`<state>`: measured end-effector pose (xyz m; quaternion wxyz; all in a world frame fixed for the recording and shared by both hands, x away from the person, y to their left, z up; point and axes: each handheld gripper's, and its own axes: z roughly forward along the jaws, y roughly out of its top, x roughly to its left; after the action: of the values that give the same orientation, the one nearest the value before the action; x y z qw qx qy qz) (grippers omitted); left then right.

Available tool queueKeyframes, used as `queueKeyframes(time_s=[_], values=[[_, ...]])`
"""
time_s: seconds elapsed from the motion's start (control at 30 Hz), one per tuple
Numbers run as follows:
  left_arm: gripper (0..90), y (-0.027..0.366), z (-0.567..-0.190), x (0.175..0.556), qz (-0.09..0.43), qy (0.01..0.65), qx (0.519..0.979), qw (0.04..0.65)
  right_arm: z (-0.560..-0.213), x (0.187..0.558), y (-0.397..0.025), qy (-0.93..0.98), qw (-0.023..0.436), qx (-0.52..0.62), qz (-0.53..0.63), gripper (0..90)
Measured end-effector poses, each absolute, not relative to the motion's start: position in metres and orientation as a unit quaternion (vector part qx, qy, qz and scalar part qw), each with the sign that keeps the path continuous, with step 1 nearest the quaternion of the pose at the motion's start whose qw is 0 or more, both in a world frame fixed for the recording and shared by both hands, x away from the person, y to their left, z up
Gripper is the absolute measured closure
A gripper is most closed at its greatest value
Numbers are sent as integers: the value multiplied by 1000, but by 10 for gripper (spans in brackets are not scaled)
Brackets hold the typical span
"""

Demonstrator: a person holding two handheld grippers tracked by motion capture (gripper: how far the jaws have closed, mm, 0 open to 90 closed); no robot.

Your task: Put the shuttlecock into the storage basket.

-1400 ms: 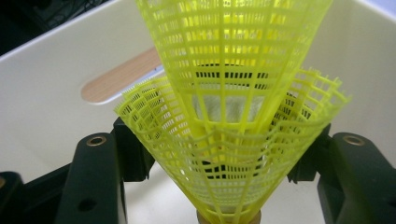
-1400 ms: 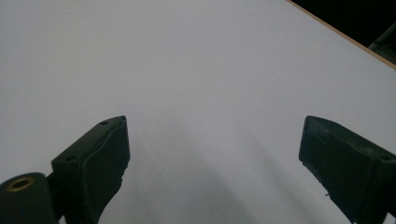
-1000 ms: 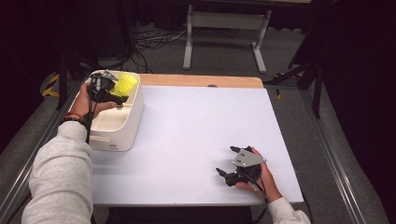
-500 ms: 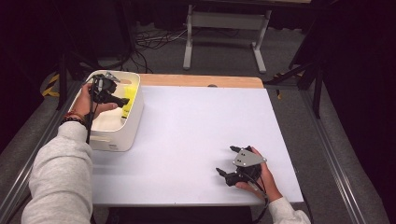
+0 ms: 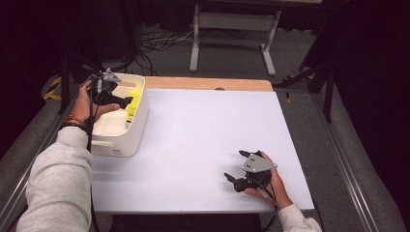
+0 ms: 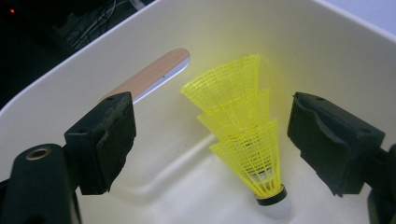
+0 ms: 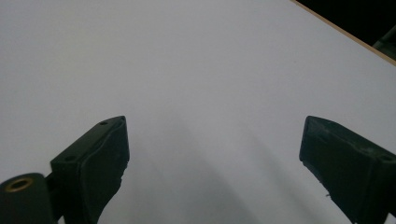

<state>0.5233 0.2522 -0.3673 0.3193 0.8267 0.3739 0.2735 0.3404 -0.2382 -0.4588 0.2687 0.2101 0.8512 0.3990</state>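
Note:
A nested stack of yellow mesh shuttlecocks [image 6: 243, 135] leans against the inner wall of the white bin [image 6: 327, 46], cork end down on the bin floor. My left gripper [image 6: 212, 105] hangs over the bin, open, with one jaw on each side of the stack and neither touching it. From above, the left gripper [image 5: 122, 95] is over the bin [image 5: 138, 133] at the table's far left, and the yellow shuttlecocks [image 5: 133, 104] lie against the bin's right wall. My right gripper [image 5: 235, 165] rests open on the white table [image 5: 203, 130] near the front right, with nothing between its jaws [image 7: 212, 126].
A slot in the bin's far wall shows wood [image 6: 149, 77] behind it. A wooden strip [image 5: 208, 83] runs along the table's far edge. Beyond it are a grey frame [image 5: 232, 34] and cables on the floor. Metal rails flank the table.
A second ago my left gripper held the yellow shuttlecocks above the bin. It has let go of them and drawn back to the left; they now lie in the bin. The right gripper is unmoved.

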Motion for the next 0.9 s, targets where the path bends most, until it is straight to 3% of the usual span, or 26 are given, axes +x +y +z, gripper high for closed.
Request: queueKeyframes(time_s=[0.9], values=[[197,252,-341,483,310,319,802,398,-454,338,-237,846,278,210,403,89]])
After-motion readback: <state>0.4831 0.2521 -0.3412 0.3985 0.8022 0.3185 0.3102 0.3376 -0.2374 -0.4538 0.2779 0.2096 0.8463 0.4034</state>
